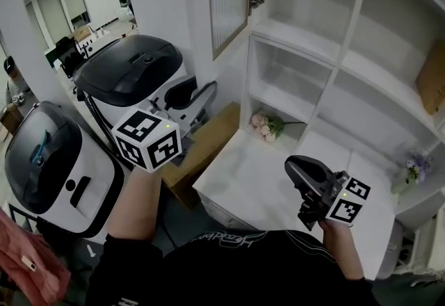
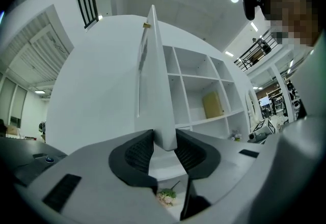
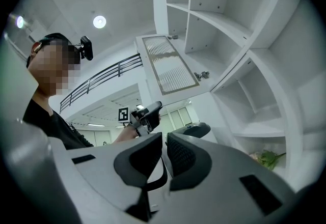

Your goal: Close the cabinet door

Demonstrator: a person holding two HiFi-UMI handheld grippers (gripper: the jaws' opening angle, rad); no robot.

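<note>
– Two grippers sit nearest us. What is our left gripper (image 2: 164, 142) doing?
– We hold it about level, with its jaws partly apart. The lower corner of the door (image 2: 153, 75) shows in the gap between them. We cannot tell whether the pads touch it.

– And our right gripper (image 3: 164, 141)?
– Its jaws are almost together, leaving only a slit with nothing in it. We hold it over the white counter (image 1: 236, 186), well apart from the door.

– What lies by our left arm?
– We see white machines (image 1: 128, 68) with black lids, and a cardboard box (image 1: 208, 145) between them and the counter.

– What is further on?
– We see pink flowers (image 1: 264, 125) lying in the cubby just behind the counter. Above them the door stands open, swung out from the cabinet (image 1: 351, 47). It has a ribbed glass pane in a white frame.

– And farthest from us?
– We see the cabinet's white open shelves. A brown box (image 1: 432, 78) stands on one at the right, and purple flowers (image 1: 416, 165) stand lower down on that side.
</note>
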